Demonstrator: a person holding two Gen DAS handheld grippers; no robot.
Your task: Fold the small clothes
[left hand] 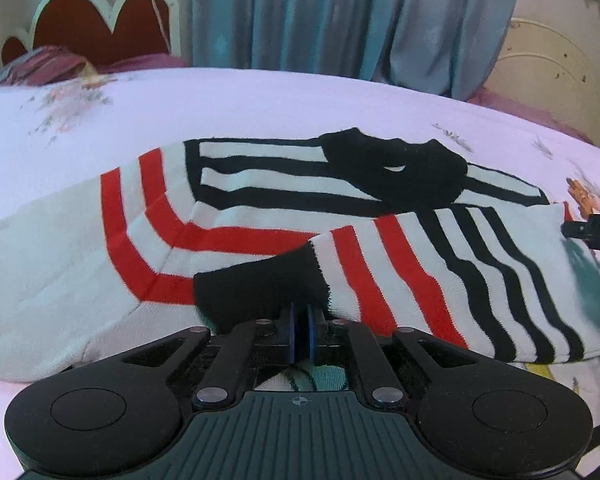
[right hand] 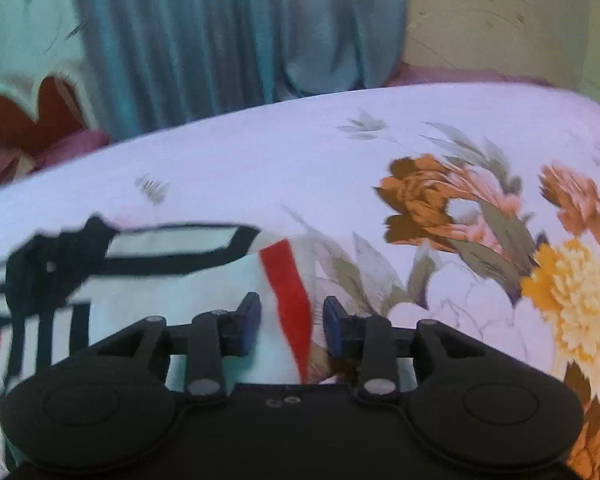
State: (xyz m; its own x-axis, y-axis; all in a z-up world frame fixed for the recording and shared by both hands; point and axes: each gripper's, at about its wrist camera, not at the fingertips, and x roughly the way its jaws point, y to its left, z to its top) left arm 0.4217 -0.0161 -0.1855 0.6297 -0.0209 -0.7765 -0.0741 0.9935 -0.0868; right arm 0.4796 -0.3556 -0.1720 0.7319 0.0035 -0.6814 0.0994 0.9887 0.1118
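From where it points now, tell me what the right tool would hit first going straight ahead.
The right tool stands open over the sweater's edge, white and red knit between its fingers. Straight on, it would probably meet that fabric first, then the floral bedsheet. Depth is unclear.

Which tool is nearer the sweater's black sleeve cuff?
Left. The left tool is shut on the black cuff; the right tool straddles the sweater's red-striped edge, away from it.
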